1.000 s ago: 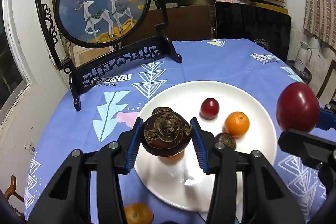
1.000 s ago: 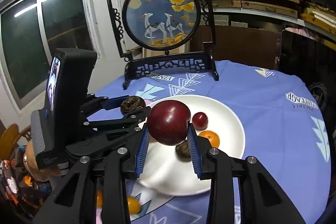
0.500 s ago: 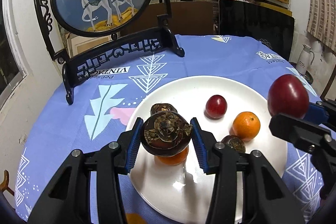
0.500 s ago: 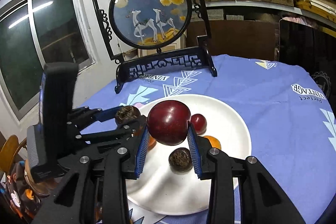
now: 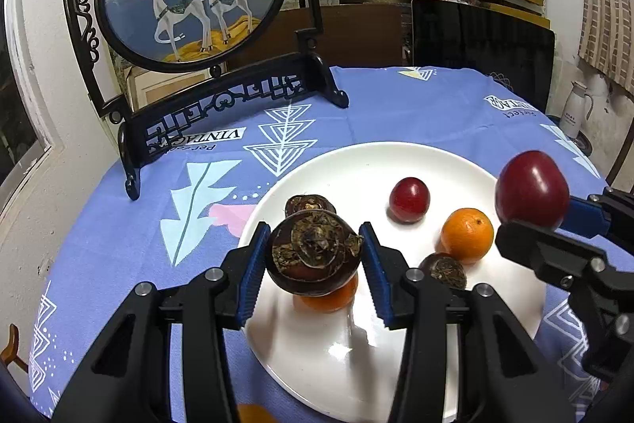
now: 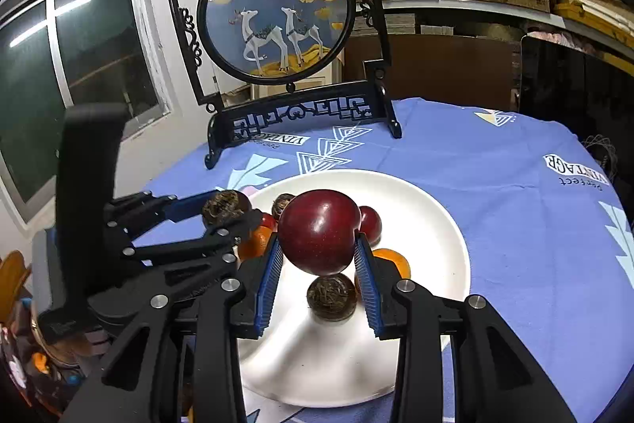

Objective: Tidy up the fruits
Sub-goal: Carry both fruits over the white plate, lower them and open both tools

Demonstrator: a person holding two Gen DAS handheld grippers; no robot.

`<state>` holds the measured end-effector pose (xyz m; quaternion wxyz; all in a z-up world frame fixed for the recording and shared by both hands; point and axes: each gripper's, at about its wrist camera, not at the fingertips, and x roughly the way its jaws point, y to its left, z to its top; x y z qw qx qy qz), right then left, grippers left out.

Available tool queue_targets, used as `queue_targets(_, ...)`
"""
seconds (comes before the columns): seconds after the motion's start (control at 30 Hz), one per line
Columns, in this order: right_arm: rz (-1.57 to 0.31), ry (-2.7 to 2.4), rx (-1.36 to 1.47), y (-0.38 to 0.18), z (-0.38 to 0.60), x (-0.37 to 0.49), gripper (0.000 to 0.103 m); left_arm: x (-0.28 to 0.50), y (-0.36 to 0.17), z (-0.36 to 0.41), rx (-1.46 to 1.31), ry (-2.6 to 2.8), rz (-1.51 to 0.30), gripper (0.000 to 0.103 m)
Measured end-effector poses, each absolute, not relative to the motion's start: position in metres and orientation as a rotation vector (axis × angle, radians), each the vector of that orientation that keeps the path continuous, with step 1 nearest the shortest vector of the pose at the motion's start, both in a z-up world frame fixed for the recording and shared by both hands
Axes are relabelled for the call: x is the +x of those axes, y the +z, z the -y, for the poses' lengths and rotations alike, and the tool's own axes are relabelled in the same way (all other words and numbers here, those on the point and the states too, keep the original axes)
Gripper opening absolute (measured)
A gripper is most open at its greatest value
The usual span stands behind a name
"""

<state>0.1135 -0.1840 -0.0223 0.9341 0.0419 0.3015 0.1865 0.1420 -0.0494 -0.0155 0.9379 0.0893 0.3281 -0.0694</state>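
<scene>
Change over the last second, places given relative to the white plate (image 5: 396,153): the right gripper (image 6: 319,266), clamped on a large dark-red fruit (image 6: 317,230), has come down from above the plate's near rim to a lower station over its middle; a brown mangosteen (image 6: 331,296) on the plate, formerly half hidden behind the right-hand pad, now shows whole beneath the fruit; in the left wrist view the plate fills more of the frame, and an orange (image 5: 329,298) lying on it emerges under the left gripper's (image 5: 313,256) held mangosteen (image 5: 313,252).
</scene>
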Motion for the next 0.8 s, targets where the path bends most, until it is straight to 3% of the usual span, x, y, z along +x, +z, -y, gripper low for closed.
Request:
queue_targets(0.67, -0.604, 0.289, 0.001, -0.038, 0.174, 0.120, 0.038, 0.147, -0.027, 0.058, 0.228, -0.127, -0.666, 0.045)
queue_targets(0.7, -0.604, 0.282, 0.004, -0.039, 0.175, 0.120, 0.039, 0.147, -0.027, 0.057, 0.226, -0.125, -0.670, 0.045)
queue_targets(0.8, -0.589, 0.250, 0.015, -0.039, 0.178, 0.119, 0.058, 0.149, -0.027, 0.053, 0.212, -0.111, -0.663, 0.053)
